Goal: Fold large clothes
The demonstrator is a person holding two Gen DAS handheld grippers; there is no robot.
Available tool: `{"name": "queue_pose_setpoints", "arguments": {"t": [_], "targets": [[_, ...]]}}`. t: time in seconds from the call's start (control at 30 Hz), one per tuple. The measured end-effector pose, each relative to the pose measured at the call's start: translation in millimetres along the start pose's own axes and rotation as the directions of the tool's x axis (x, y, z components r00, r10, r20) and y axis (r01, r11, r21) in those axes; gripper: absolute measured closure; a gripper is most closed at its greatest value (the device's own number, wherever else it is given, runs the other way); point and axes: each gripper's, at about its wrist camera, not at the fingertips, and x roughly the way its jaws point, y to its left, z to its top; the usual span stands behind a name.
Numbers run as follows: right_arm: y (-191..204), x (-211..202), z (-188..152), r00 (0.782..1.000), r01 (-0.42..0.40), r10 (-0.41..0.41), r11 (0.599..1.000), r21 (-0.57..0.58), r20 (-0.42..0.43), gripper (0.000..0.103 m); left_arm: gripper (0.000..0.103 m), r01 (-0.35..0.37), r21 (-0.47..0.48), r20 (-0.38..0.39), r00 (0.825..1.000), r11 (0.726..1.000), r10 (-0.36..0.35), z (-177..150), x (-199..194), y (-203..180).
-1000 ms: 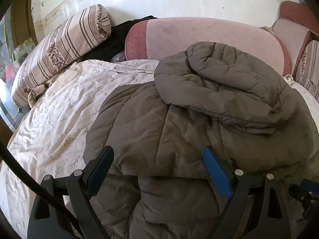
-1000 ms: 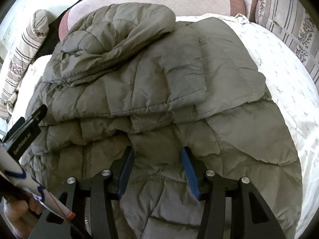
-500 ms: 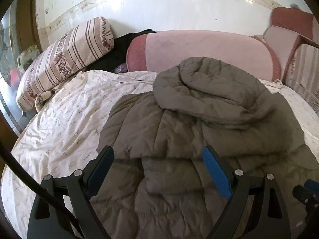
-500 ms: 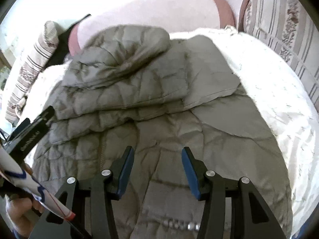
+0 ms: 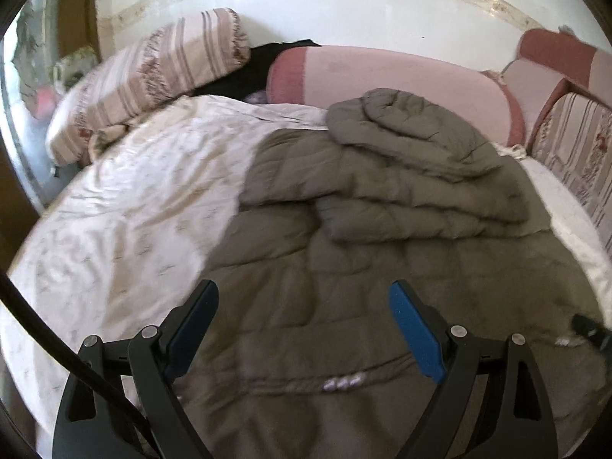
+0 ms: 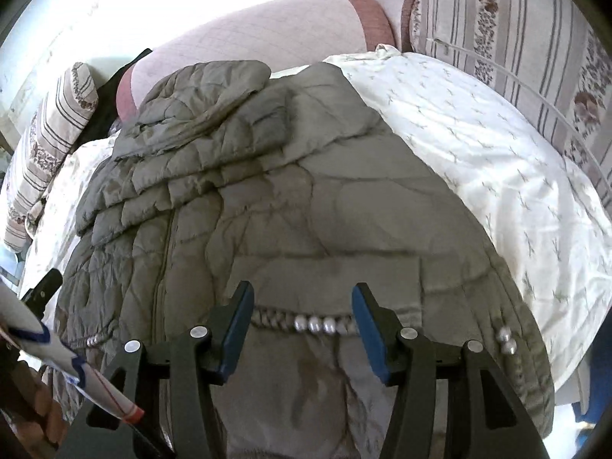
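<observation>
A grey-brown quilted puffer coat (image 5: 344, 252) lies spread on the bed, its hood and sleeves folded in a pile at the far end (image 5: 405, 141). In the right wrist view the same coat (image 6: 306, 199) shows a pearl-trimmed pocket band (image 6: 317, 323) near its lower end. My left gripper (image 5: 302, 306) hovers open above the coat's lower left part with nothing between its blue pads. My right gripper (image 6: 302, 311) hangs over the pearl band with its jaws opening; no cloth is pinched between them.
A white patterned sheet (image 5: 126, 210) covers the bed. A striped pillow (image 5: 153, 76) lies at the far left, a pink bolster (image 5: 382, 76) along the head, striped cushions (image 6: 516, 46) at the right. A hand (image 6: 23, 417) with the other gripper shows at lower left.
Both grippers have drawn back from the folded hood end toward the coat's lower hem, so more of the coat and bed shows. The right jaws stand slightly wider.
</observation>
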Motion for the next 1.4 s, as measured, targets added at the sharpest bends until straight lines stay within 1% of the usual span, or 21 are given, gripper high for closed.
{"name": "queue_pose_setpoints", "arguments": {"t": [0.2, 0.33, 0.37, 0.4, 0.43, 0.5, 0.57, 0.67, 0.77, 0.87, 0.93, 1.03, 1.17, 1.23, 1.3, 1.33, 1.4], "targets": [[-13, -13, -20, 0.999, 0.012, -0.012, 1.0, -0.001, 0.032, 0.045, 0.013, -0.056, -0.018, -0.014, 0.998, 0.998, 0.056, -32, -13, 33], [-32, -27, -28, 0.997, 0.017, -0.019, 1.0, 0.017, 0.077, 0.044, 0.013, -0.073, -0.021, -0.028, 0.997, 0.997, 0.072, -47, -18, 50], [-38, -30, -29, 0.996, 0.021, -0.023, 0.999, 0.029, 0.088, 0.04, 0.013, -0.079, -0.021, -0.027, 0.997, 0.997, 0.079, -50, -20, 52], [-43, -34, -30, 0.995, 0.018, -0.022, 0.999, 0.04, 0.099, 0.029, 0.013, -0.089, -0.021, -0.023, 0.996, 0.996, 0.089, -54, -22, 56], [-50, -38, -31, 0.993, 0.01, -0.015, 0.999, 0.052, 0.115, 0.023, 0.013, -0.099, -0.02, -0.022, 0.995, 0.995, 0.098, -58, -23, 59], [-60, -43, -35, 0.99, 0.001, -0.01, 0.998, 0.067, 0.138, 0.022, 0.013, -0.109, -0.017, -0.034, 0.994, 0.994, 0.108, -64, -22, 64], [-66, -43, -39, 0.991, 0.0, -0.008, 0.998, 0.062, 0.136, 0.022, 0.013, -0.108, -0.018, -0.05, 0.993, 0.994, 0.107, -70, -21, 68], [-68, -39, -47, 0.993, -0.007, 0.001, 0.999, 0.05, 0.122, 0.022, 0.013, -0.115, 0.007, -0.068, 0.991, 0.993, 0.115, -79, -18, 68], [-63, -31, -57, 0.995, 0.009, -0.008, 1.0, -0.002, 0.095, 0.023, 0.011, -0.113, 0.056, -0.097, 0.988, 0.992, 0.118, -87, -10, 61], [-54, -25, -67, 0.995, 0.048, -0.041, 0.996, -0.08, 0.089, 0.023, 0.01, -0.11, 0.058, -0.105, 0.988, 0.992, 0.116, -90, -8, 61], [-51, -23, -72, 0.995, 0.063, -0.053, 0.992, -0.109, 0.089, 0.023, 0.01, -0.108, 0.041, -0.107, 0.988, 0.993, 0.112, -90, -10, 63], [-56, -30, -74, 0.993, 0.043, -0.031, 0.993, -0.112, 0.11, 0.023, 0.01, -0.112, 0.016, -0.093, 0.989, 0.994, 0.113, -90, -18, 66], [-76, -41, -71, 0.99, 0.019, -0.013, 0.999, -0.046, 0.14, 0.023, 0.01, -0.114, -0.024, -0.045, 0.993, 0.993, 0.113, -90, -35, 76], [-91, -46, -65, 0.988, -0.044, 0.042, 0.999, 0.011, 0.15, 0.024, 0.01, -0.121, -0.059, -0.035, 0.992, 0.991, 0.119, -88, -41, 87], [-101, -52, -63, 0.983, -0.088, 0.079, 0.995, 0.051, 0.163, 0.026, 0.01, -0.134, -0.109, -0.032, 0.991, 0.985, 0.132, -86, -43, 102], [-107, -57, -62, 0.98, -0.1, 0.085, 0.992, 0.073, 0.181, 0.026, 0.01, -0.145, -0.134, -0.035, 0.989, 0.98, 0.142, -87, -44, 111], [-116, -67, -59, 0.972, -0.088, 0.065, 0.991, 0.096, 0.224, 0.026, 0.01, -0.164, -0.184, -0.053, 0.986, 0.969, 0.157, -90, -41, 128]]}}
